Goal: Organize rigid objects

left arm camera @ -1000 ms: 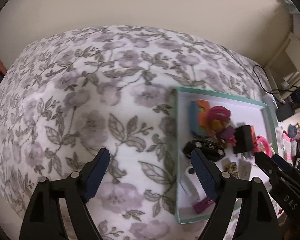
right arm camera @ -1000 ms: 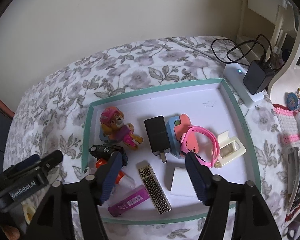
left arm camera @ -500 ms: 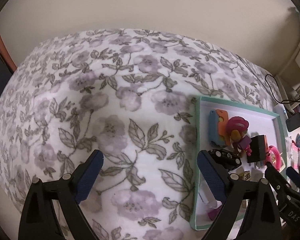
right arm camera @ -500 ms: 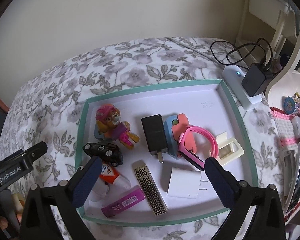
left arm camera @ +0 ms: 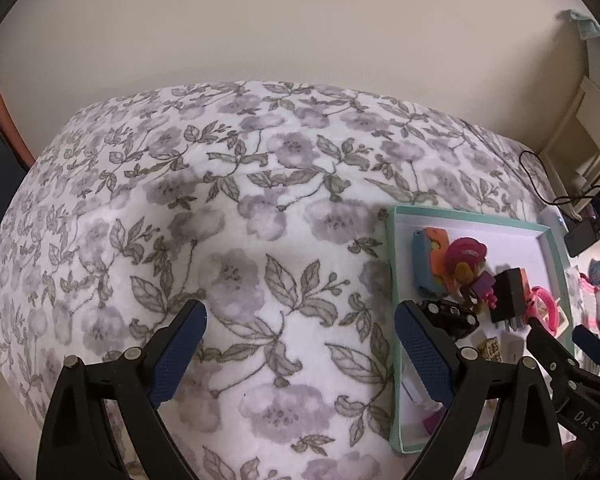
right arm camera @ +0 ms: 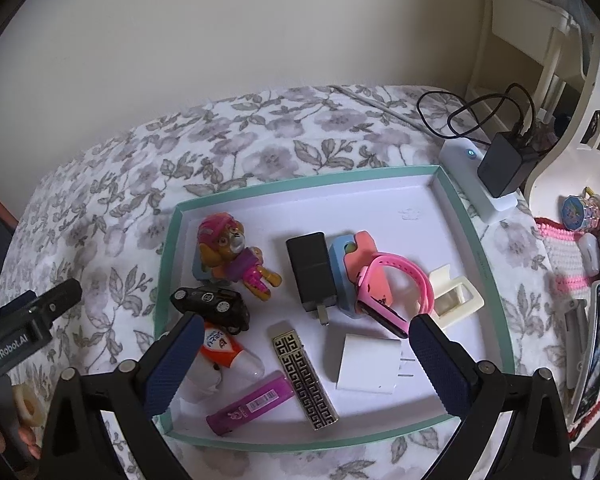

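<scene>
A white tray with a teal rim (right arm camera: 300, 178) lies on the floral cloth. In it are a pup toy figure (right arm camera: 230, 250), a black toy car (right arm camera: 210, 304), a black charger (right arm camera: 312, 268), a pink watch (right arm camera: 396, 290), a white charger (right arm camera: 370, 364), a gold patterned bar (right arm camera: 304, 372), a purple tube (right arm camera: 250, 404) and an orange-white toy (right arm camera: 220, 350). My right gripper (right arm camera: 304, 364) is open and empty above the tray's near half. My left gripper (left arm camera: 300, 344) is open and empty over the cloth, left of the tray (left arm camera: 394, 280); it also shows in the right wrist view (right arm camera: 32, 320).
A white power strip (right arm camera: 476, 180) with a black adapter (right arm camera: 504, 164) and cable sits beyond the tray's far right corner. A white shelf (right arm camera: 540, 40) stands at the right. A pink knitted mat (right arm camera: 560, 252) with small items lies right of the tray.
Both grippers have opened wide and pulled back a little. The left wrist view has swung left, so the tray sits further right in it.
</scene>
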Demonstrator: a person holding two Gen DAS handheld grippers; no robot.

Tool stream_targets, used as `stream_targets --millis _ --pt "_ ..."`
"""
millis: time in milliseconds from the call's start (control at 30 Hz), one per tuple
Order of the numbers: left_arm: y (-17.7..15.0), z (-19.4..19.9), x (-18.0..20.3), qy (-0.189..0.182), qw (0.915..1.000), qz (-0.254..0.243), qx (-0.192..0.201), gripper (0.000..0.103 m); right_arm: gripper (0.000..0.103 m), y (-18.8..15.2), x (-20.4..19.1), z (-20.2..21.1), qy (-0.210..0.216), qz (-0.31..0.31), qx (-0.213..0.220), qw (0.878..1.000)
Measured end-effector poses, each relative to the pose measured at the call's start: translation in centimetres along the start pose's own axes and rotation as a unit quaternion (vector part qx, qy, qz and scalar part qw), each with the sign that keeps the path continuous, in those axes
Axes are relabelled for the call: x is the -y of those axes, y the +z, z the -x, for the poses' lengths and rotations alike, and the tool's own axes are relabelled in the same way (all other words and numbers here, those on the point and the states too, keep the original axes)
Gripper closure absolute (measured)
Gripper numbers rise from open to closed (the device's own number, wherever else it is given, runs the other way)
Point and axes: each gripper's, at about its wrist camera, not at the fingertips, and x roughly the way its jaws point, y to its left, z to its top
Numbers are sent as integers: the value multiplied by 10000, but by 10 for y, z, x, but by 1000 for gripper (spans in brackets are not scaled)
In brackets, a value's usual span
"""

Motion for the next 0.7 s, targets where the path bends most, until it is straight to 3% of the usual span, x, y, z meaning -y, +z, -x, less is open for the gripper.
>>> stream_targets --millis 167,700 --pt "-4 12 2 -153 9998 8 140 8 0 -6 -8 9 30 140 80 9999" --pt "-30 56 -3 210 9980 -164 579 8 0 -31 -16 36 99 223 269 9993"
